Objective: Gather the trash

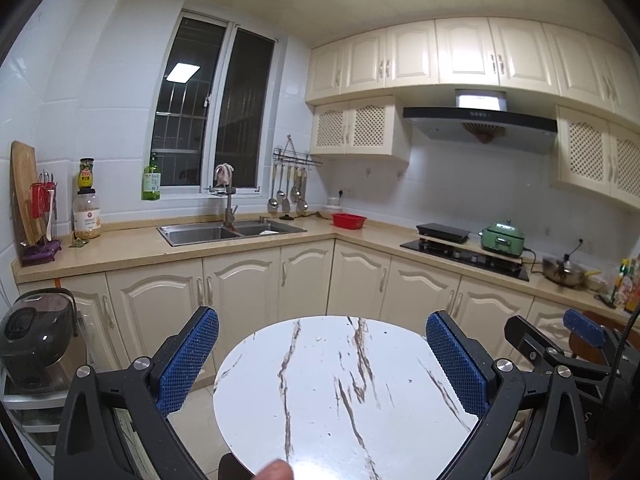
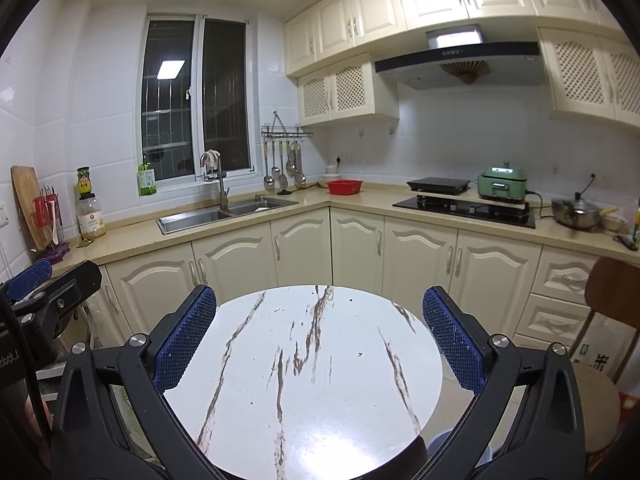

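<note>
Both the left gripper (image 1: 322,354) and the right gripper (image 2: 319,330) hold their jaws spread wide and grip nothing. Between and beneath each pair of jaws lies a round white marble-veined tabletop (image 2: 304,380) carrying only tiny dark specks; no distinct trash is discernible.

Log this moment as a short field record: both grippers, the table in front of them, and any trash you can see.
left gripper: open, holding nothing, over the table
right gripper: open, holding nothing, over the table
round marble table: only small specks visible on top
trash: no clear piece visible in either view
red basket: on the counter, by the corner
sink: under the window
</note>
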`<action>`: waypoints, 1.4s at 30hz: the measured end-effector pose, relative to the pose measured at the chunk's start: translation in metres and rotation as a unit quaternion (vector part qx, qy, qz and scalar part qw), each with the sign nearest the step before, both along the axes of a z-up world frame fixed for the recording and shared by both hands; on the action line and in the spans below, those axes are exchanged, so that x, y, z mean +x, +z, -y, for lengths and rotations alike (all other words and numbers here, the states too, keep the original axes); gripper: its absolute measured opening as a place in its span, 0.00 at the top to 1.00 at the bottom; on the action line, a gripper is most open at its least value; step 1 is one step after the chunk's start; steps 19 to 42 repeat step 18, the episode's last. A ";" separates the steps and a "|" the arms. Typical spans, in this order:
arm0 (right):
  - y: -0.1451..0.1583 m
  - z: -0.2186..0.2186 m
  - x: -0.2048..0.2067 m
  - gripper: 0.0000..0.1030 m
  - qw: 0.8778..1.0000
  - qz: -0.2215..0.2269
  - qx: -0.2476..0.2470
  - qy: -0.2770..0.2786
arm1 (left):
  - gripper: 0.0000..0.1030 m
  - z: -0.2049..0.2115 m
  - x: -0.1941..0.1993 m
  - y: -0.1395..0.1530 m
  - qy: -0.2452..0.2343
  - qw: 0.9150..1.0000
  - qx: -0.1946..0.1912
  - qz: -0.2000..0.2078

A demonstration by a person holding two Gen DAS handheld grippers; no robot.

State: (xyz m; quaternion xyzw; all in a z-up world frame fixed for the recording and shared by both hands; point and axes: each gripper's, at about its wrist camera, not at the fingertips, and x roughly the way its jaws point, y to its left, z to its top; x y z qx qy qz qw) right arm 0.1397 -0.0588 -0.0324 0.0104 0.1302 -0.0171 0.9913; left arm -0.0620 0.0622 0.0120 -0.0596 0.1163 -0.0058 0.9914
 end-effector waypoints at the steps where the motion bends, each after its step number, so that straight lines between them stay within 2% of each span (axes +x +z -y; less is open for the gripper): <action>1: 0.000 0.000 -0.001 0.00 1.000 0.000 -0.001 0.001 | 0.01 -0.001 0.000 -0.001 -0.001 1.000 -0.001 0.001; 18: 0.001 0.001 -0.002 0.00 1.000 0.001 -0.002 0.005 | 0.01 0.014 -0.009 -0.015 -0.008 1.000 0.013 0.020; 42: 0.001 0.001 -0.002 0.00 1.000 0.001 -0.002 0.005 | 0.01 0.014 -0.009 -0.015 -0.008 1.000 0.013 0.020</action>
